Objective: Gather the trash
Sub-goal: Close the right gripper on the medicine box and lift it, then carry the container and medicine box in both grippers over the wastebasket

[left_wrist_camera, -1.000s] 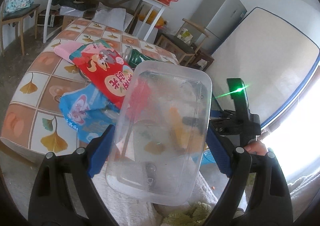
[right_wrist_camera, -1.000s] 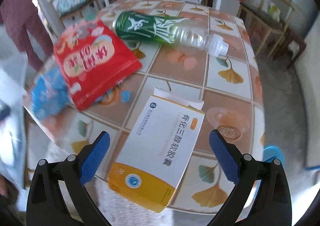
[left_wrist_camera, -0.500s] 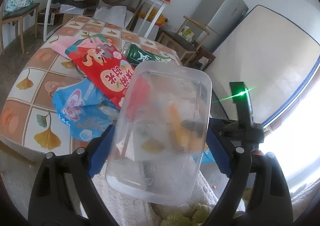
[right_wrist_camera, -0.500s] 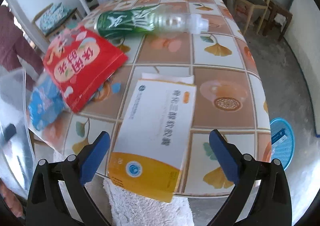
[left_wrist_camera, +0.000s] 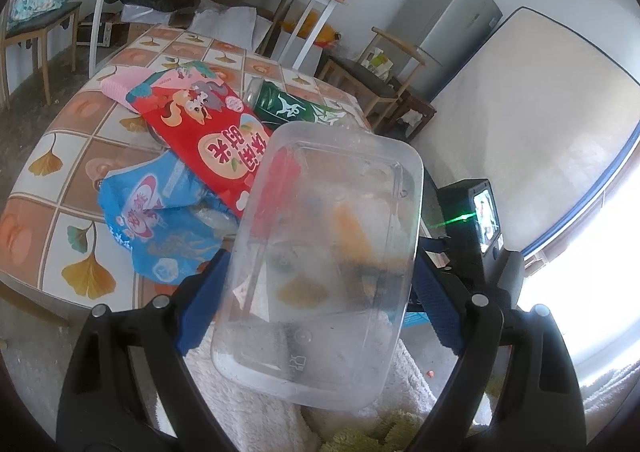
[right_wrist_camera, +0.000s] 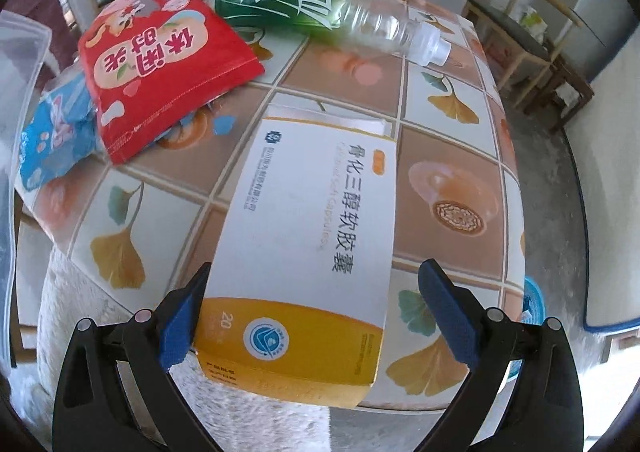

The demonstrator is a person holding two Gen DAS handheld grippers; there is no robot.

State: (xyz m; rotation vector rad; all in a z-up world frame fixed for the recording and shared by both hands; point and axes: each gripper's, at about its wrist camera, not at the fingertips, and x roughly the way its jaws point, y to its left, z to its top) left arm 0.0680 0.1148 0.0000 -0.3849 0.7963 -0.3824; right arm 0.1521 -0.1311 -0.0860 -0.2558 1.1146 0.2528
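Left wrist view first: far left of the frame, the tiled table (left_wrist_camera: pixel 60 180) with its ginkgo-leaf pattern runs up toward the top. On it, left of centre, a crumpled blue wrapper (left_wrist_camera: pixel 160 220) lies near the table's near edge, and a red snack bag (left_wrist_camera: pixel 208 132) lies over its upper part. A pink packet (left_wrist_camera: pixel 114 82) peeks out past the red bag's far end. Just right of that, the green-labelled bottle (left_wrist_camera: pixel 288 108) lies on its side, partly hidden. Dead centre, filling the middle of the frame, a clear plastic container (left_wrist_camera: pixel 320 264) sits between the blue pads of the left gripper (left_wrist_camera: pixel 316 300); both pads press its long sides, so the tongs are clamped on it, and it is held up off the table, tilted. To the right, behind the container, the other gripper's camera unit shows a green light. A grey cabinet (left_wrist_camera: pixel 444 24) stands at upper right.

Over to the right wrist view: at the far left edge, a sliver of that clear container again. Moving in, the blue wrapper, then the red bag overlapping it at upper left. Top centre, the bottle lies flat, its cap end pointing right. Lower centre, a white and yellow medicine box (right_wrist_camera: pixel 312 252) lies on the table, its yellow end hanging over the near edge. The right gripper (right_wrist_camera: pixel 316 316) has its tongs spread wide; the left pad sits just beside the box's edge, the right pad clearly apart from it
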